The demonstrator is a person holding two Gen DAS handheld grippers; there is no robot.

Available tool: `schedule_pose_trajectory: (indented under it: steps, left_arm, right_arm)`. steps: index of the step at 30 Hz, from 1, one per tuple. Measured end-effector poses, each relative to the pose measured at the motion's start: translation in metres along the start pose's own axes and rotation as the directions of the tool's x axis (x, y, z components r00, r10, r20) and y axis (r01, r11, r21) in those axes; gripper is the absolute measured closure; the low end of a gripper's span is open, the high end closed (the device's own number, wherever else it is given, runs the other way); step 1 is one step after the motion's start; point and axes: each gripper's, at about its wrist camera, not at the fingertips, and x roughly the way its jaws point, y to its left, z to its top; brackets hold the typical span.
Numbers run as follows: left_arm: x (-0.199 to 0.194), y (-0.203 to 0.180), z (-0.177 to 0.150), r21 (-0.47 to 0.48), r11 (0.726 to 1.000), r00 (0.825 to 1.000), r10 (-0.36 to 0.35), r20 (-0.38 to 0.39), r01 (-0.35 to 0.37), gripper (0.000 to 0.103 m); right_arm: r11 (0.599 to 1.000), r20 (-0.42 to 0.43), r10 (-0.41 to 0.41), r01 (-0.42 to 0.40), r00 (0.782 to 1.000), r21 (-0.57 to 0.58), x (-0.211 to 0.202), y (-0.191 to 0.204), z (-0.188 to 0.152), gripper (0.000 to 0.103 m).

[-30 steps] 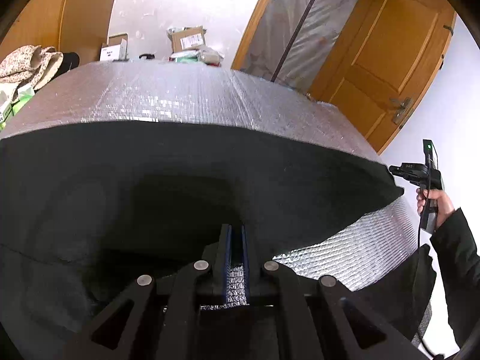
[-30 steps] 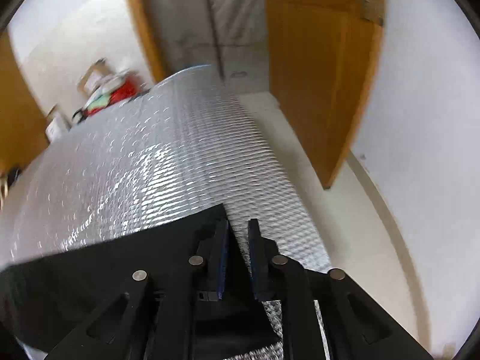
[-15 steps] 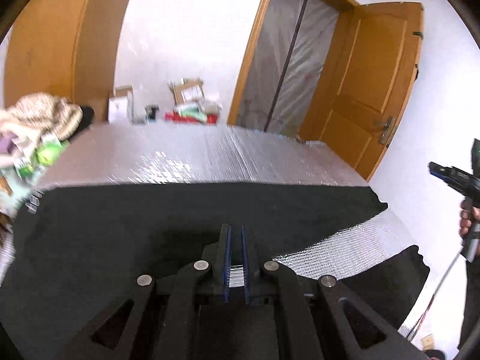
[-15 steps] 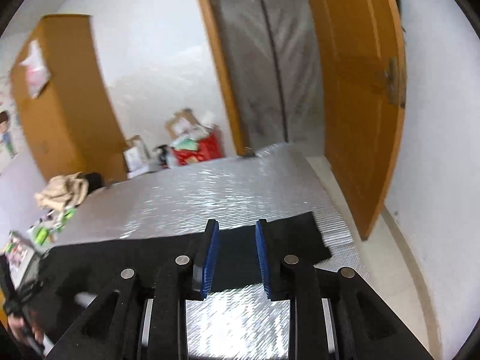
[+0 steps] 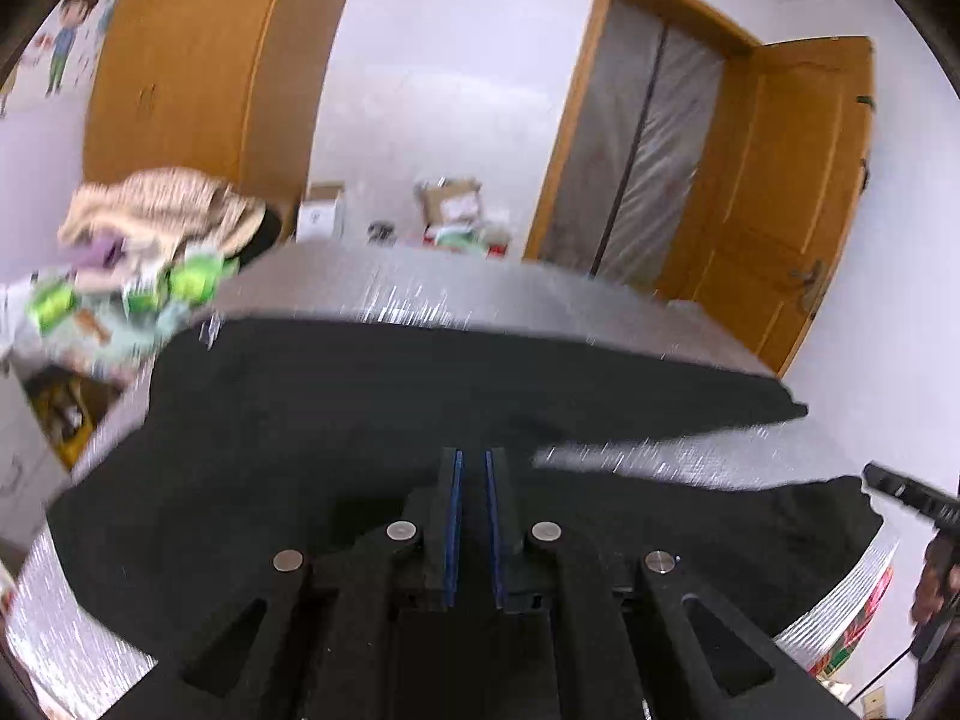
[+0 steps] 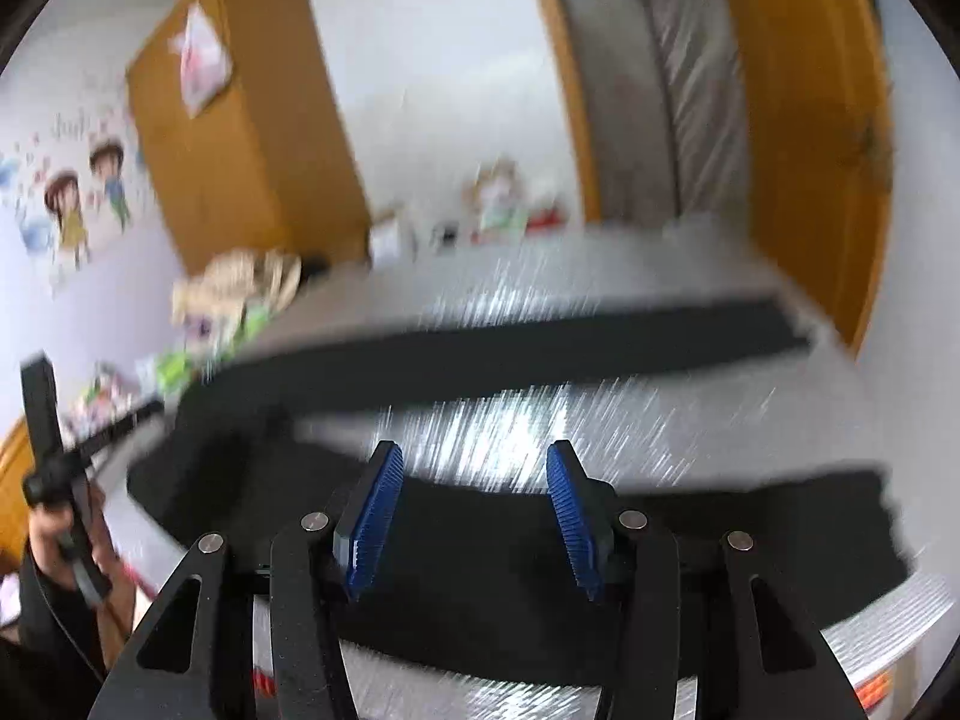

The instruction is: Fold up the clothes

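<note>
garment: one black garment [image 5: 372, 420] spread flat on silver padded surface [image 5: 420, 288], two leg-like strips running off to right; lies just ahead of and under both grippers
left gripper [image 5: 471, 534]: jaws opening, narrow slit showing, no cloth between pads; dark fabric below tips
right gripper [image 6: 474, 522]: jaws opening, already wide, blue pads [image 6: 372, 516] bare; near strip of garment under them
risk 1: both grippers are empty, so fold edge could relax or spring back if cloth is stiff
risk 2: frames smeared, so next pinch may land off the hem and catch one layer only
risk 3: near strip hangs close to surface edge, could slide off
count: garments on surface 1; grippers 2; clothes pile [image 5: 156, 210] 1, far left; wardrobe [image 6: 240, 138] 1; door [image 5: 786, 198] 1
</note>
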Motion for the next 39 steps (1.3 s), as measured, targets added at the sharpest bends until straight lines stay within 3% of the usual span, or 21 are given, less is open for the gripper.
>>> schedule_pose_trajectory:
  steps: [2, 6, 10, 12, 21, 31, 34, 39]
  left_arm:
    - [0.007, 0.007, -0.011, -0.020, 1.000, 1.000, 0.006, -0.027, -0.007, 0.096]
    - [0.020, 0.019, -0.034, -0.046, 0.999, 0.996, 0.016, -0.087, -0.020, 0.096]
    - [0.026, 0.028, -0.047, -0.066, 0.997, 0.991, 0.024, -0.129, -0.033, 0.096]
    - [0.025, 0.032, -0.049, -0.071, 0.997, 0.991, 0.020, -0.132, -0.030, 0.096]
    - [0.029, 0.022, -0.024, -0.021, 0.998, 0.993, 0.059, -0.105, -0.062, 0.096]
    - [0.060, 0.020, -0.027, -0.030, 0.996, 0.977, 0.073, -0.199, -0.081, 0.096]
    - [0.059, 0.020, -0.026, -0.039, 0.996, 0.977, 0.065, -0.204, -0.075, 0.096]
    - [0.049, 0.018, -0.017, -0.040, 0.997, 0.984, 0.052, -0.171, -0.060, 0.096]
  right_arm:
    - [0.999, -0.052, 0.020, -0.021, 0.998, -0.025, 0.023, 0.014, -0.014, 0.085]
    - [0.998, -0.116, 0.034, -0.041, 0.993, -0.055, 0.051, 0.029, -0.032, 0.090]
    - [1.000, -0.184, 0.007, -0.010, 0.983, -0.016, 0.080, 0.019, -0.040, 0.091]
    - [1.000, -0.207, -0.001, 0.004, 0.978, 0.016, 0.085, 0.008, -0.045, 0.097]
    - [0.998, -0.083, -0.054, 0.055, 0.995, 0.011, 0.074, 0.005, -0.022, 0.095]
    - [0.999, -0.168, -0.018, 0.011, 0.986, -0.048, 0.109, 0.027, -0.014, 0.094]
    - [1.000, -0.222, -0.029, 0.026, 0.975, -0.017, 0.121, 0.021, -0.013, 0.095]
    - [1.000, -0.206, -0.018, 0.018, 0.978, -0.004, 0.114, 0.020, -0.002, 0.094]
